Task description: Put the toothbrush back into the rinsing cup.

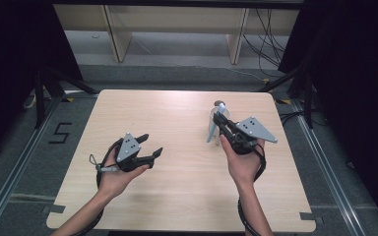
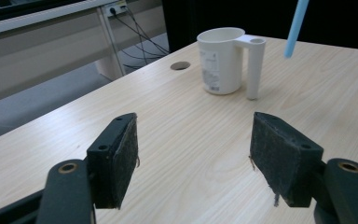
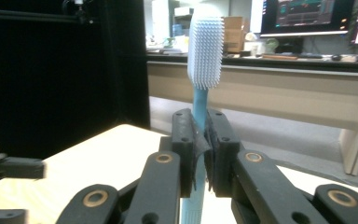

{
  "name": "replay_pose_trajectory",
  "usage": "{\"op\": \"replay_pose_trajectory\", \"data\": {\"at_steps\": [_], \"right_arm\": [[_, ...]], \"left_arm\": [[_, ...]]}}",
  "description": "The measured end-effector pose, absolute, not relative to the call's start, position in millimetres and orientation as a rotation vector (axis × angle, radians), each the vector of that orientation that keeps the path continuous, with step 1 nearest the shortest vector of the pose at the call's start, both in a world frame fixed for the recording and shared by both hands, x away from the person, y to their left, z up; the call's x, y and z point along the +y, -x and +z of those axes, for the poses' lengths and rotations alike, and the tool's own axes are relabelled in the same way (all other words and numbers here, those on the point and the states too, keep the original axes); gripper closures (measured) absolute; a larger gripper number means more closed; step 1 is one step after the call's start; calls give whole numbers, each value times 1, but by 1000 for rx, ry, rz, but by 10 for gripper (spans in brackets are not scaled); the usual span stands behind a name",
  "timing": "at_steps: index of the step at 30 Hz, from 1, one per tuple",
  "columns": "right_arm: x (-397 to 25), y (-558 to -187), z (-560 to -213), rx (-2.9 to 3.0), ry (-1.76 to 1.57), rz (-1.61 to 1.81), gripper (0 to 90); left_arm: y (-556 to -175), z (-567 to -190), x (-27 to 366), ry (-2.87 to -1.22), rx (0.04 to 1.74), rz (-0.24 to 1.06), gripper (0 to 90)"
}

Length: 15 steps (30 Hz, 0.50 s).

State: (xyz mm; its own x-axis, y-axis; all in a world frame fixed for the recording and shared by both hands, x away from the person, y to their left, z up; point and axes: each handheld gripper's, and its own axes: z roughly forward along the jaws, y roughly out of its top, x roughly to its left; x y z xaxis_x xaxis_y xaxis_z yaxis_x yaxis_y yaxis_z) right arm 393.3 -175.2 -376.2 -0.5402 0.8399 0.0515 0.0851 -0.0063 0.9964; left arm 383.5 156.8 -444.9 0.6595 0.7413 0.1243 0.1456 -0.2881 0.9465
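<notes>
My right gripper (image 1: 220,118) is shut on a light blue toothbrush (image 1: 211,132), held above the table's right half. In the right gripper view the jaws clamp its neck (image 3: 198,140) and the white bristled head stands upright above them. A white cup (image 2: 221,60) with a tube-shaped side holder stands on the table just past the right gripper (image 3: 199,154); in the high view the cup (image 1: 226,114) is partly hidden behind it. My left gripper (image 1: 152,145) is open and empty over the table's left half, its jaws (image 2: 193,154) aimed toward the cup. The toothbrush's handle end (image 2: 296,28) hangs to the cup's right.
The light wood table (image 1: 177,196) has a round cable hole (image 2: 180,65) near its far edge, behind the cup. Black curtains flank both sides. Wooden furniture legs and cables lie on the floor beyond the table.
</notes>
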Motion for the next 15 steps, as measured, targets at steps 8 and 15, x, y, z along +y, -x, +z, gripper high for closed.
{"op": "replay_pose_trajectory", "data": {"at_steps": [8, 15], "right_arm": [[-189, -394, -377, 1624, -993, 1569, 839], [-197, -397, -378, 1597, -1019, 1521, 839]], "left_arm": [[-372, -459, 187, -1744, 741, 698, 318], [-363, -475, 200, -1707, 764, 691, 321]]}}
